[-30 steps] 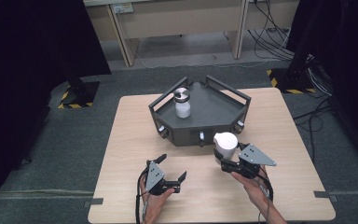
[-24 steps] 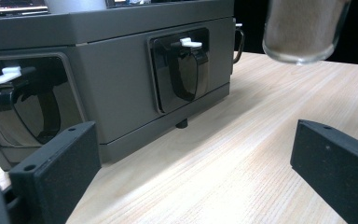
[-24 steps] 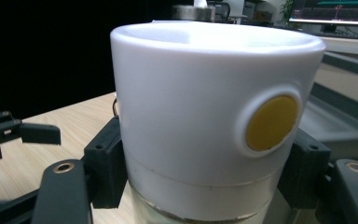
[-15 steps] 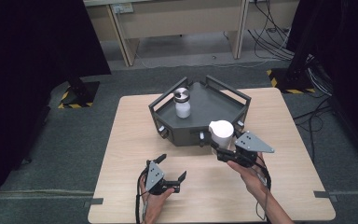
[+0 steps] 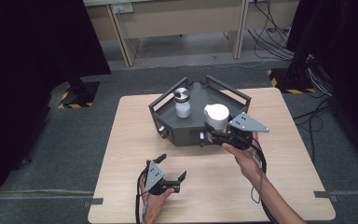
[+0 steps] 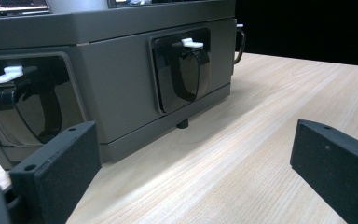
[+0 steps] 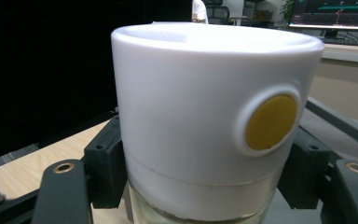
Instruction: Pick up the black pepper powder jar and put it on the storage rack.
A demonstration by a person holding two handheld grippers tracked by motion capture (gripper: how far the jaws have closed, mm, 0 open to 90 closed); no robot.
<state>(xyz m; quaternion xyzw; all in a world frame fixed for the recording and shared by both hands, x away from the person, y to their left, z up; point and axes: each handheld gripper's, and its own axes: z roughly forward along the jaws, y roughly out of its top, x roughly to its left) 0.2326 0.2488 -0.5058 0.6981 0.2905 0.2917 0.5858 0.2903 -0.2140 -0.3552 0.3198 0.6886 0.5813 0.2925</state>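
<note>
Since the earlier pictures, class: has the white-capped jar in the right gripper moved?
Yes. In the high view the jar, clamped in the right gripper, has gone from the bare table in front of the grey tray up to its front rim.

A pale wooden table (image 5: 121,121) fills the middle of the high view, on a grey carpeted floor (image 5: 51,154). A dark grey angular tray (image 5: 182,135) sits at the table's upper centre. In its left part stands an upright white bottle (image 5: 182,105) with a grey lid. Black curtains (image 5: 28,46) hang at upper left and right. Cables (image 5: 279,28) trail at upper right. A yellow-and-black striped base (image 5: 72,99) lies at left. In the left gripper view, the tray's wall carries two glossy black recesses, each with a white latch (image 6: 192,43).
</note>
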